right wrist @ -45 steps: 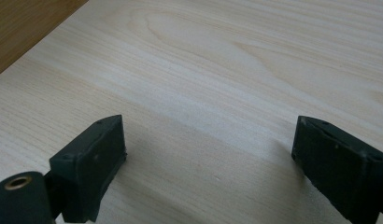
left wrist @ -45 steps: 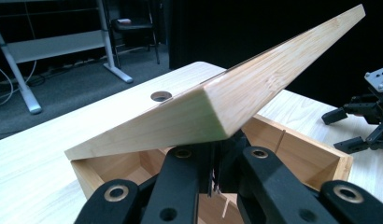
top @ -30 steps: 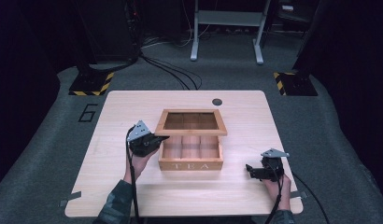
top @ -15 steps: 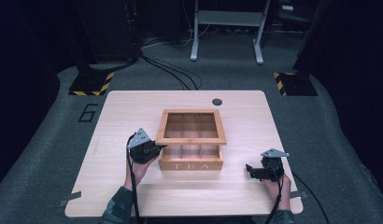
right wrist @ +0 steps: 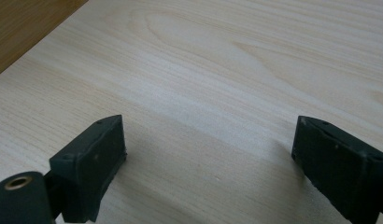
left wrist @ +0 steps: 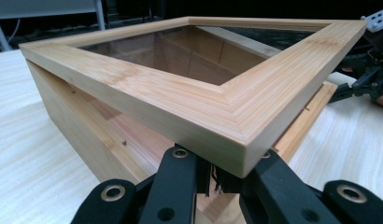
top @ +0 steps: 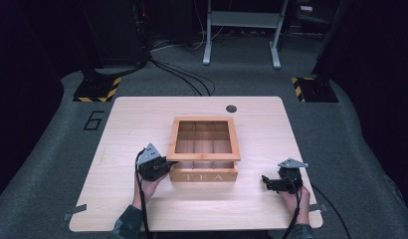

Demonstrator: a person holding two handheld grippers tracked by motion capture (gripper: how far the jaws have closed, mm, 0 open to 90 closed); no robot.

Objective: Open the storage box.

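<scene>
Lower now than a second ago, my left gripper (top: 159, 168) has come down with the glass-paned lid (top: 203, 140), so the lid sits almost flat over the tea box (top: 204, 172) where earlier it stood raised. My right gripper (top: 272, 183) has not shifted.

Left gripper view: the two black jaws are drawn close together under the lid's near corner (left wrist: 236, 135). I read them as pinching a thin edge or lip there, though the contact itself is hidden beneath the frame, so I cannot be sure what the pads bite on. A gap still shows between the lid and the box wall (left wrist: 77, 126) at that corner; my guess is the hold is kept so the lid settles gently instead of dropping.

Box position: middle of the wooden table (top: 132, 129), "TEA" face toward me, divided compartments visible through the pane.

Right gripper: parked on the table's near right, well apart from the box, jaws spread wide with bare wood (right wrist: 208, 84) between them. It looks kept clear of the lid's path on purpose.

Around: small dark round disc (top: 231, 108) near the far edge, well behind the box. Off the table, hazard-striped blocks (top: 97, 89) and cables (top: 182, 74) lie on the floor. Nothing stands between the lid and its seat except my own left jaws at the corner, which I judge must slip out for it to seat fully.
</scene>
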